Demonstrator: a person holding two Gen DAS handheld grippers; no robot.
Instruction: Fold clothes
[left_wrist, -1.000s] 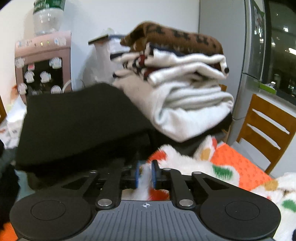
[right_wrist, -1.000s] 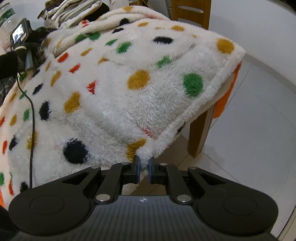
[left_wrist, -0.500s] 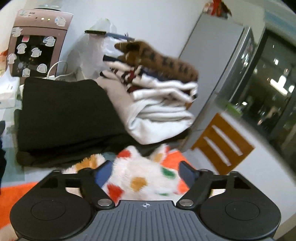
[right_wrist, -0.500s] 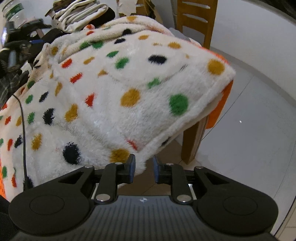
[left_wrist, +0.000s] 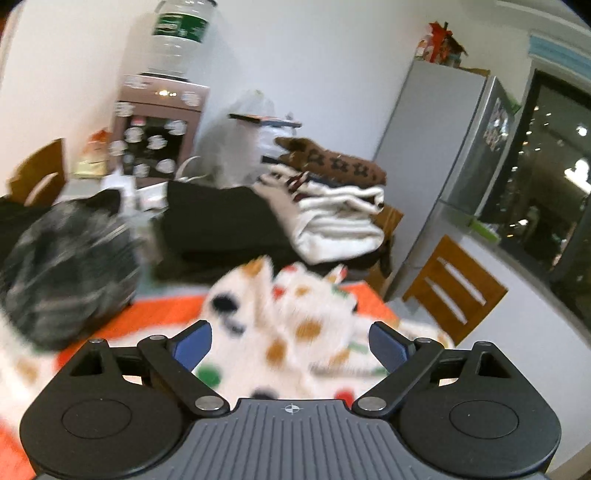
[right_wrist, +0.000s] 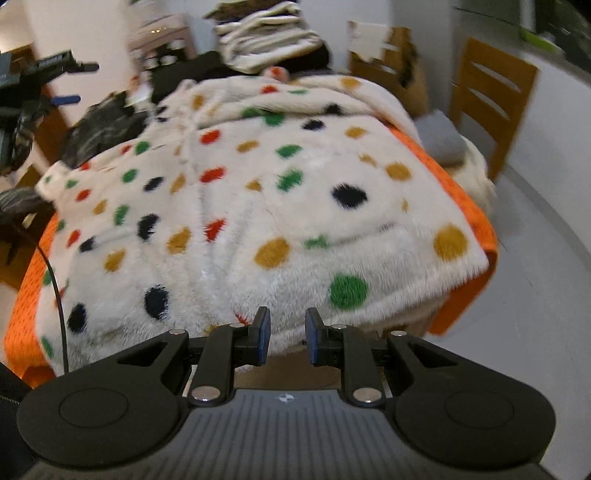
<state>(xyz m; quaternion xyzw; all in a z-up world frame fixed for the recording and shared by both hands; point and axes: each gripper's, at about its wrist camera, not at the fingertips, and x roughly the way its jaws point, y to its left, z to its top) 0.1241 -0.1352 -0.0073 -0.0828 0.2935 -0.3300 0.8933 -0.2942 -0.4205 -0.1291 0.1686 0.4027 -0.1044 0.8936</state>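
Lying doubled over the orange cover (right_wrist: 476, 221), the spotted fleece garment (right_wrist: 280, 192) fills the table, near hem at the near edge. Right gripper (right_wrist: 284, 341) hangs just off that hem, jaws narrowly parted, holding nothing. Left gripper (left_wrist: 290, 345) gapes wide above a rumpled far portion, apparently empty through blur. Any further fold wants edges squared and a pinch through every layer. Folded clothes (left_wrist: 332, 206) stand stacked beyond.

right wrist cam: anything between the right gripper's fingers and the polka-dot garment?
Nothing. In the right wrist view the right gripper is open, just short of the polka-dot garment; the gap between its fingers is bare.
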